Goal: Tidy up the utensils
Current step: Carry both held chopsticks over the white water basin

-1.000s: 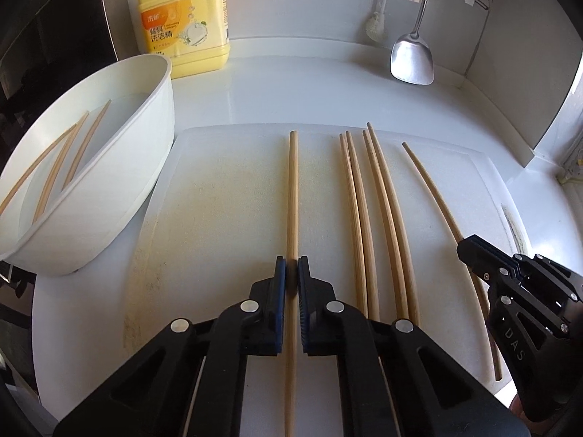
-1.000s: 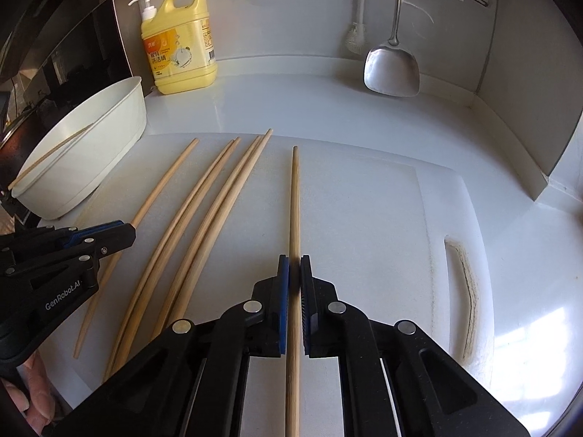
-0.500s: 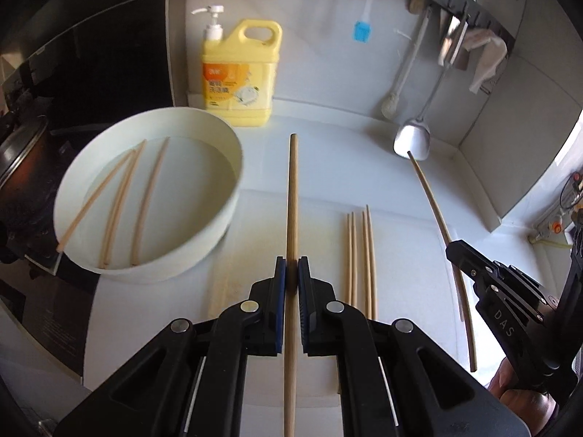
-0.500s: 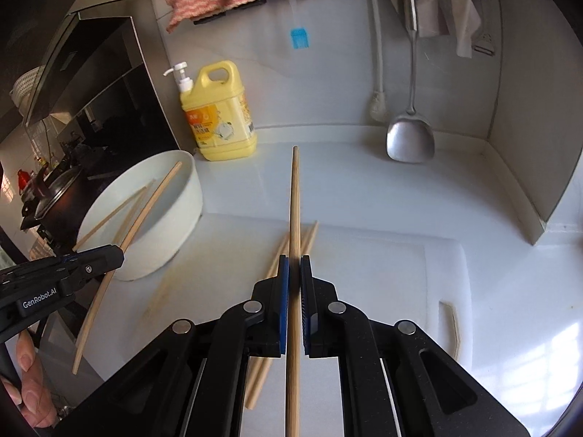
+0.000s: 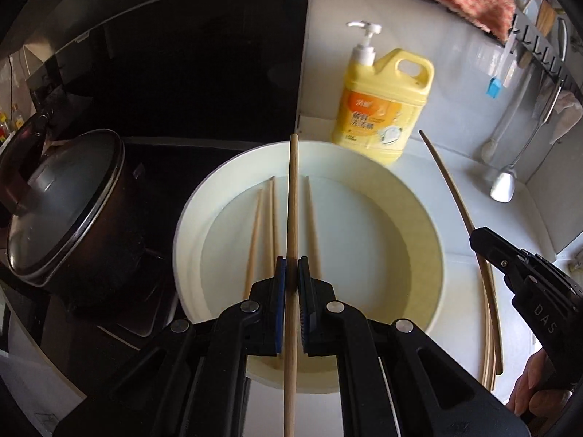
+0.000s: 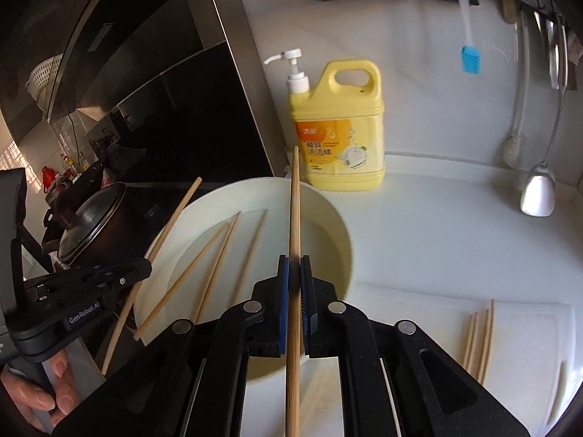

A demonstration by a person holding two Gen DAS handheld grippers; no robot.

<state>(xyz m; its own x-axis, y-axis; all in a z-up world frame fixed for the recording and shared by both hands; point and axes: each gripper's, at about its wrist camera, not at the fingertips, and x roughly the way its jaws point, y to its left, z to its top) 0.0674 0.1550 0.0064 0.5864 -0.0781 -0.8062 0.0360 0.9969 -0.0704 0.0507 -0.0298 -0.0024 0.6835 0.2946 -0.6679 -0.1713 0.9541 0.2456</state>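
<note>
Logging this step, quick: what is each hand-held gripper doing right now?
Left hand-held gripper: shut on a chopstick, above the white bowl.
Right hand-held gripper: shut on another chopstick.

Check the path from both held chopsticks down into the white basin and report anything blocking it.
Nothing visible blocks either. The left gripper and right gripper each clamp one chopstick above the open white basin. Three chopsticks lie in it, leaving bare floor alongside.
</note>
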